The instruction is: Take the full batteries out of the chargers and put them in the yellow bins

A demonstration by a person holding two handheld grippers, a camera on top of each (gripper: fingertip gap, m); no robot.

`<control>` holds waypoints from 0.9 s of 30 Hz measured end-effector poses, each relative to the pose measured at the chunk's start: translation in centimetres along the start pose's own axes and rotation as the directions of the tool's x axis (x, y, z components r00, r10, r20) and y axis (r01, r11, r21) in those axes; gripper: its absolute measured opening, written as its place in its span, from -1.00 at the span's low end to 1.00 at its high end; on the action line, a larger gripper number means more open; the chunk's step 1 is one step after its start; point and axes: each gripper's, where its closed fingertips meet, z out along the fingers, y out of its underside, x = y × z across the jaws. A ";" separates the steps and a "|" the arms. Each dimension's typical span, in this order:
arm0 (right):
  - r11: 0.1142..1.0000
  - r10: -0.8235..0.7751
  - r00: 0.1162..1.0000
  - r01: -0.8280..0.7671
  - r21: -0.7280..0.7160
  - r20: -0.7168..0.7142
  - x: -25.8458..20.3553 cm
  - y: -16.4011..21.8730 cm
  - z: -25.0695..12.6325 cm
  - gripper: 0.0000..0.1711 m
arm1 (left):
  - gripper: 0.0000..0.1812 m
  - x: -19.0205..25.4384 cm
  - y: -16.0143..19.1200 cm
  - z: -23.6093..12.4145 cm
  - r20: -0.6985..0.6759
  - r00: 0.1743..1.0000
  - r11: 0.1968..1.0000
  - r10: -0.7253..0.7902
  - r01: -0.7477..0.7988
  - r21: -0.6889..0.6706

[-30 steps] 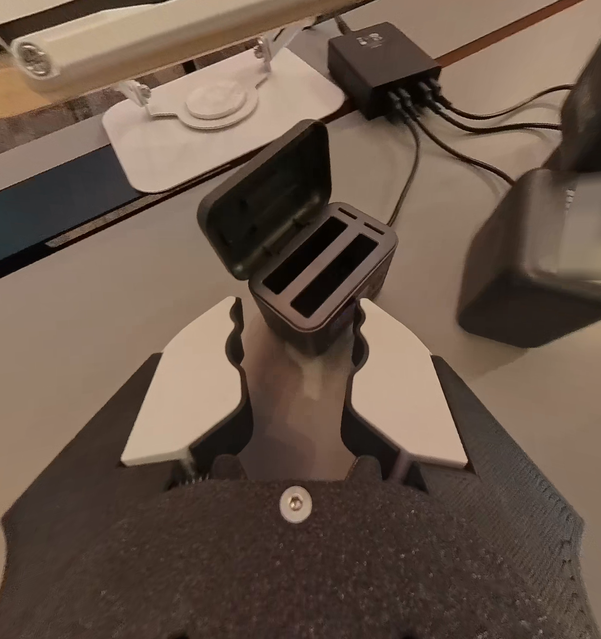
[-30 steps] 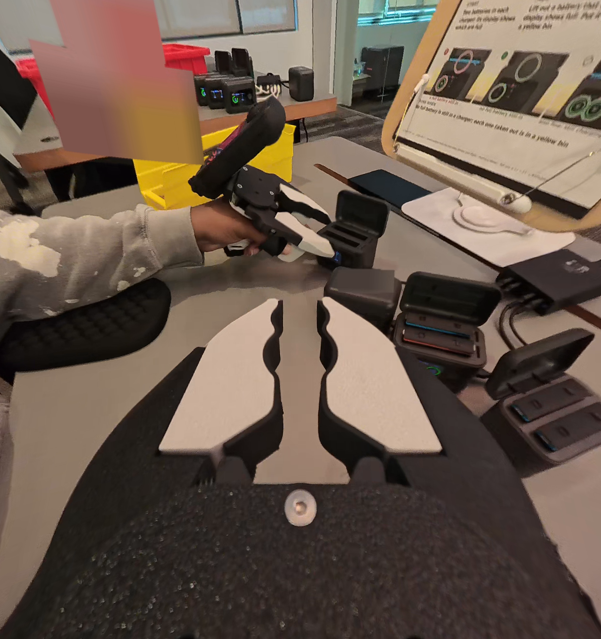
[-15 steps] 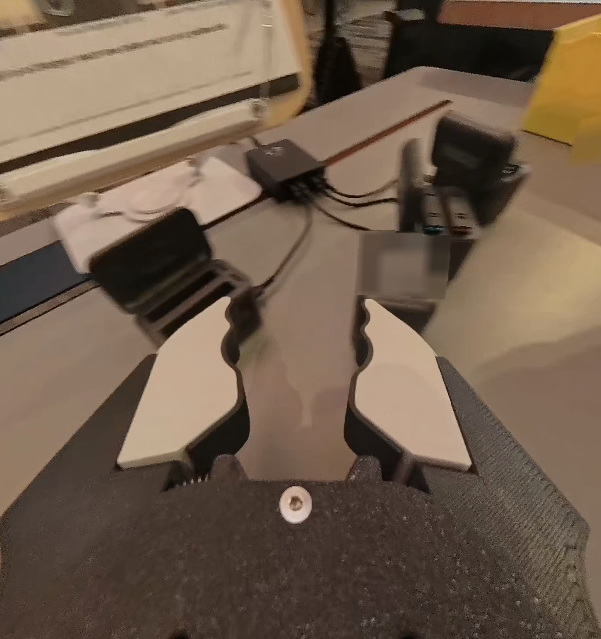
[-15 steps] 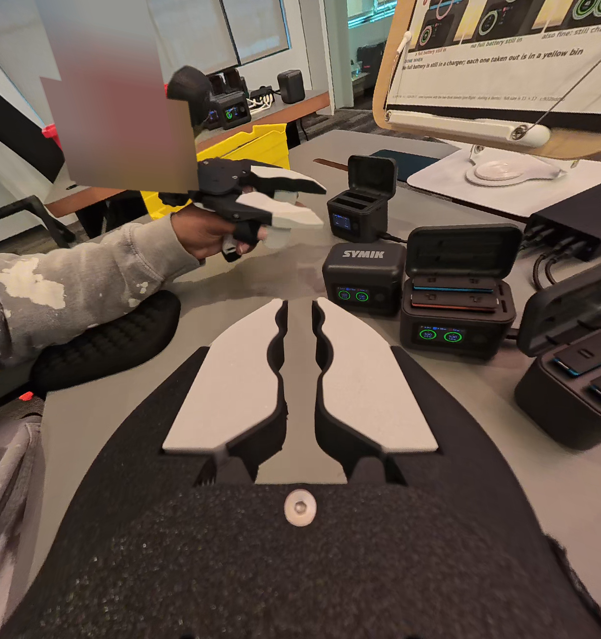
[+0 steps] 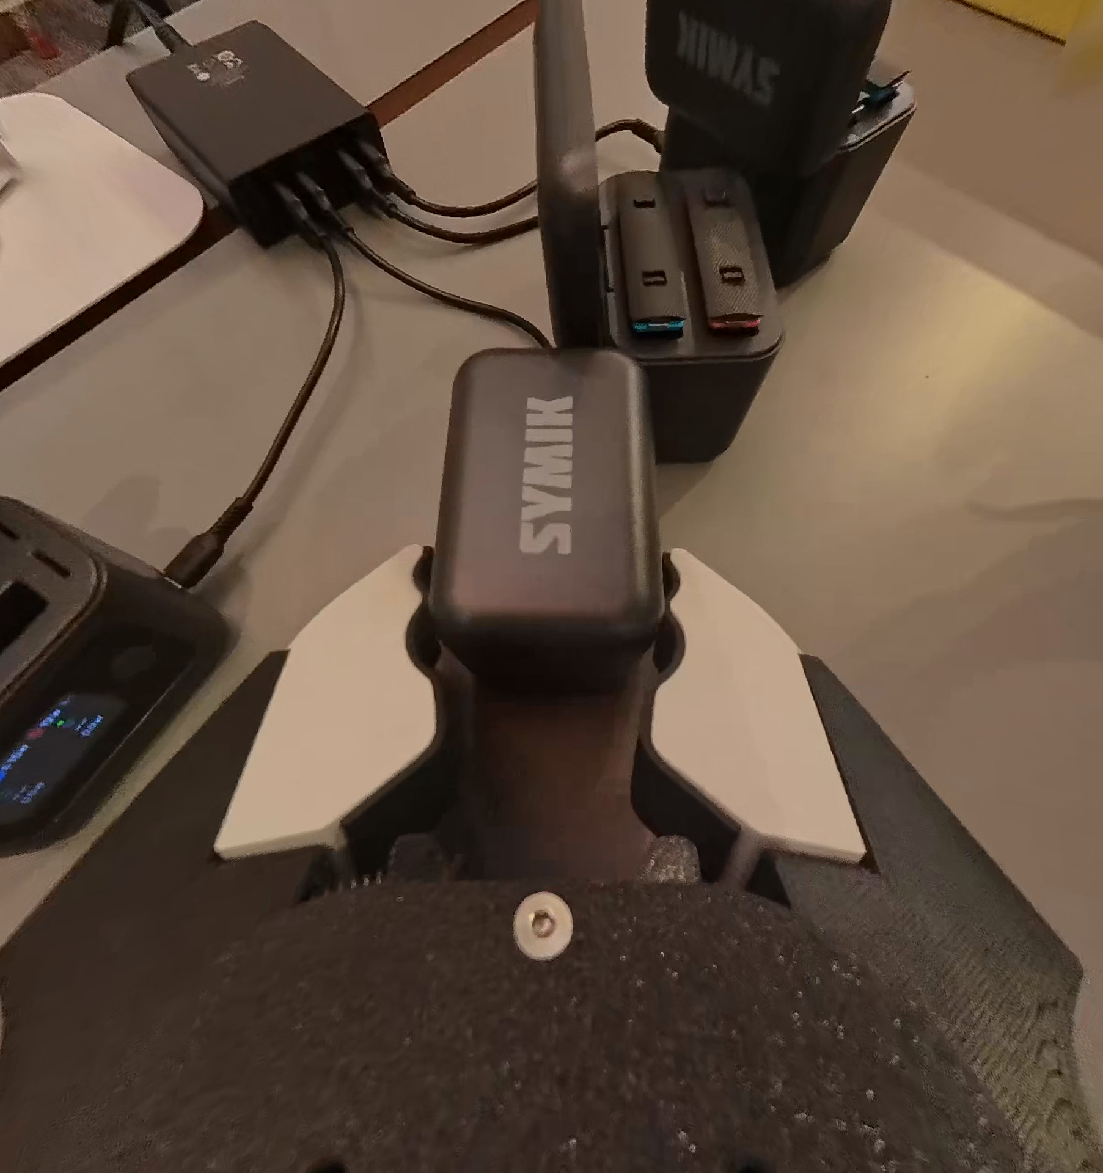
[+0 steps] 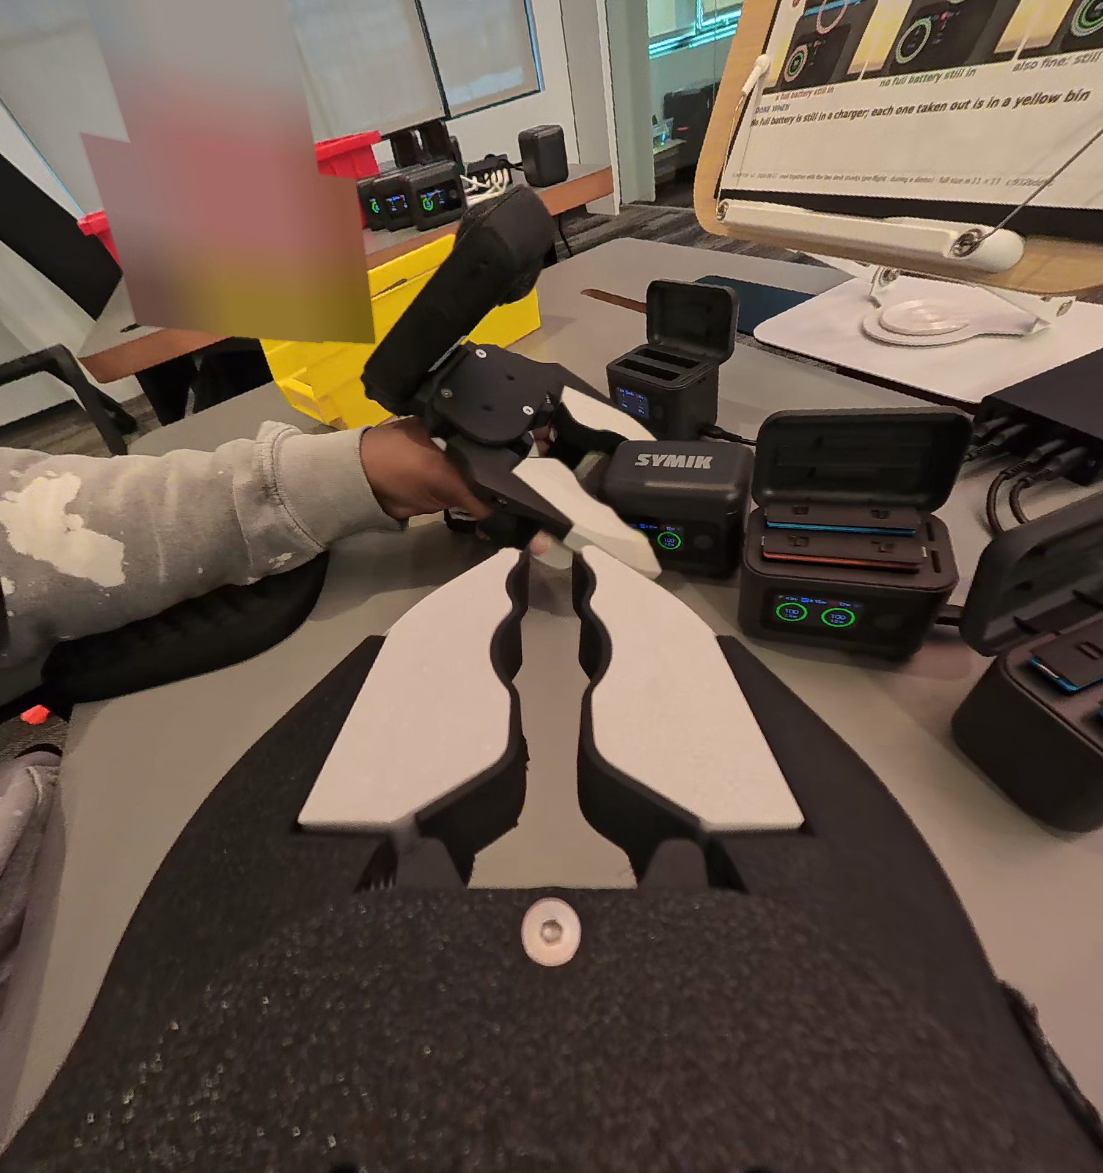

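A closed black charger [image 5: 545, 482] sits between the fingers of my left gripper [image 5: 543, 558], which is open and straddles its near end. The right wrist view shows the same charger [image 6: 675, 482] and left gripper [image 6: 625, 489]. Behind it stands an open charger [image 5: 694, 393] holding a blue-ended battery [image 5: 653, 266] and a red-ended battery [image 5: 726, 266]; its display [image 6: 815, 612] shows two green rings. My right gripper [image 6: 548, 558] is empty above the table, its fingers nearly together. A yellow bin [image 6: 345, 374] stands far left.
An empty open charger [image 5: 60, 666] sits at the left, also in the right wrist view [image 6: 663, 381]. Another open charger with batteries [image 6: 1056, 730] is at the right. A black power hub [image 5: 250, 108] with cables and a board on a white stand [image 6: 917, 330] lie behind.
My left gripper swung from the empty open charger over to the closed charger and now straddles it. My right gripper stayed nearly still, with the same narrow gap.
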 end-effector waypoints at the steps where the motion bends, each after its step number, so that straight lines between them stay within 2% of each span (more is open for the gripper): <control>1: 1.000 -0.005 1.000 0.005 0.000 -0.003 0.1 0.0 0.0 -0.85 | -0.27 0.0 0.0 0.0 -0.019 1.000 1.000 0.005 -0.005 -0.005; 5: 0.998 -0.055 0.998 0.054 -0.026 -0.034 1.1 0.3 0.2 -0.82 | -0.27 -0.2 0.6 -0.5 -0.082 0.995 0.998 0.048 -0.051 -0.029; 9: 0.959 -0.248 0.968 0.240 -0.154 -0.039 2.2 -0.3 1.6 -0.76 | -0.27 -0.9 0.9 -1.0 -0.126 0.989 0.997 0.074 -0.077 -0.017; 12: 0.854 -0.438 0.897 0.435 -0.286 0.057 2.9 -0.7 4.1 -0.60 | -0.27 -1.1 0.9 -1.1 -0.142 0.987 0.997 0.081 -0.082 0.000; 16: 0.619 -0.641 0.701 0.713 -0.331 0.313 3.3 -1.7 7.9 -0.56 | -0.27 -1.1 0.9 -1.2 -0.146 0.985 0.996 0.089 -0.088 0.010; 18: 0.497 -0.647 0.615 0.788 -0.363 0.450 4.0 -1.5 9.3 -0.51 | -0.27 -1.1 0.9 -1.2 -0.143 0.985 0.996 0.092 -0.091 0.011; 22: 0.280 -0.556 0.510 0.858 -0.430 0.656 6.2 0.9 11.5 -0.37 | -0.26 -1.1 0.9 -1.2 -0.141 0.986 0.996 0.093 -0.093 0.012; 24: 0.219 -0.509 0.471 0.880 -0.421 0.721 6.7 2.2 12.1 -0.36 | -0.27 -1.1 0.9 -1.2 -0.140 0.986 0.995 0.095 -0.094 0.013; 27: 0.201 -0.449 0.467 0.884 -0.423 0.762 7.0 3.0 12.7 -0.36 | -0.27 -1.1 0.9 -1.2 -0.137 0.986 0.995 0.099 -0.098 0.014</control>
